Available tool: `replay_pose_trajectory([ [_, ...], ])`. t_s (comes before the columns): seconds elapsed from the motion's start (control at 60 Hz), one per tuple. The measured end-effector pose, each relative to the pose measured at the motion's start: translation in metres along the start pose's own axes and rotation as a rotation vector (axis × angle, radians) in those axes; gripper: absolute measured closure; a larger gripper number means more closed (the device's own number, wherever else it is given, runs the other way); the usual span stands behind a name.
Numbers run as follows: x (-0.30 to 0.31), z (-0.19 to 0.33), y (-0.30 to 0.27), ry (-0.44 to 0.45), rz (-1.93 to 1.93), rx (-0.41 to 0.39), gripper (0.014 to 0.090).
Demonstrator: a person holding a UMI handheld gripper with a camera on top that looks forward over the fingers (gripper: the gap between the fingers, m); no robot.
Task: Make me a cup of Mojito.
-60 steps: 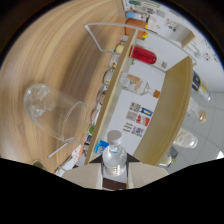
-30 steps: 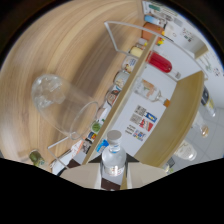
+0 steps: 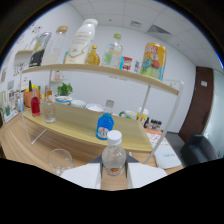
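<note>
I have a small clear bottle standing upright between my tongs, and both pale fingers press against its sides, so I am gripping it. It is a see-through plastic bottle with a white screw cap and a rounded shoulder, and a small label with a reddish mark sits low on its front; whatever is inside looks colourless.

Just beside the bottle, off one finger, an empty clear glass stands on the wooden tabletop. Beyond the bottle a pale wooden shelf on thin white legs runs across. On it, straight ahead of the cap, stands a blue bottle with a pale cap and a round label. Further along that shelf are a clear tumbler, a red bottle, a small green plant and some white bowls.

A higher shelf carries a row of tall bottles, among them a large white one, a green-capped clear one, and a colourful can.
</note>
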Motion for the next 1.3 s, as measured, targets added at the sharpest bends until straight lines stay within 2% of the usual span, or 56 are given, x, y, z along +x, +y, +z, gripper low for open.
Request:
replay_pose_trajectory([
  [0.167, -0.010, 0.028, 0.069, -0.075, 0.201, -0.120, 0.0708],
  [0.317, -0.023, 0.045, 0.107, -0.112, 0.250, -0.182, 0.0709],
  [0.683, -0.035, 0.059, 0.143, -0.125, 0.263, -0.243, 0.0698],
  [0.883, -0.032, 0.055, 0.149, -0.087, 0.215, -0.245, 0.0680],
  [1.0, -0.028, 0.048, 0.148, -0.059, 0.205, -0.245, 0.0550],
  [1.05, -0.026, 0.041, 0.143, -0.045, 0.206, -0.240, 0.0376],
  [1.1, -0.025, 0.032, 0.135, -0.030, 0.203, -0.231, 0.0263],
  [1.15, -0.023, 0.022, 0.123, -0.012, 0.202, -0.206, 0.0220],
  [1.3, -0.029, -0.024, 0.075, 0.019, 0.203, -0.125, 0.0188],
])
